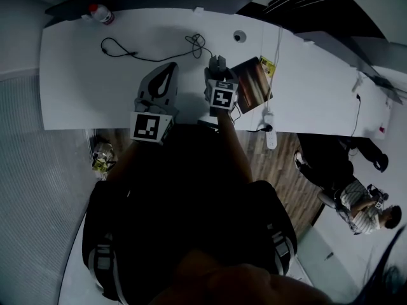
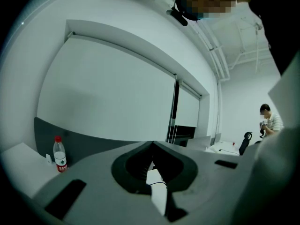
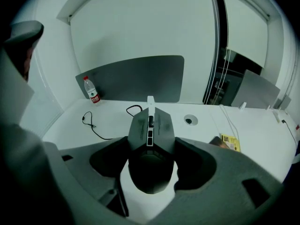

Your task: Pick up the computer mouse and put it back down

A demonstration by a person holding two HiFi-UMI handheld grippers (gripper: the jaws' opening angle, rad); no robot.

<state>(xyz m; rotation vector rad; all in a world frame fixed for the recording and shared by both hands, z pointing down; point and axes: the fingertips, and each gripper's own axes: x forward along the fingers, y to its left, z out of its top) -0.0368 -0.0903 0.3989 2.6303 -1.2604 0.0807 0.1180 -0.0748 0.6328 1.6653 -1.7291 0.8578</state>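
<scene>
Right gripper (image 3: 151,149), fingers clamped on the computer mouse (image 3: 151,125) over the white bench (image 3: 112,121); left gripper (image 2: 152,144), fingers together and empty, just to its left.

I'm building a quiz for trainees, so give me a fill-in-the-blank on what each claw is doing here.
1. The right claw is shut on the ____.
2. The left claw is shut and holds ____.
3. The bottle at the far side of the desk has a ____ cap.

Missing words: computer mouse; nothing; red.
</scene>
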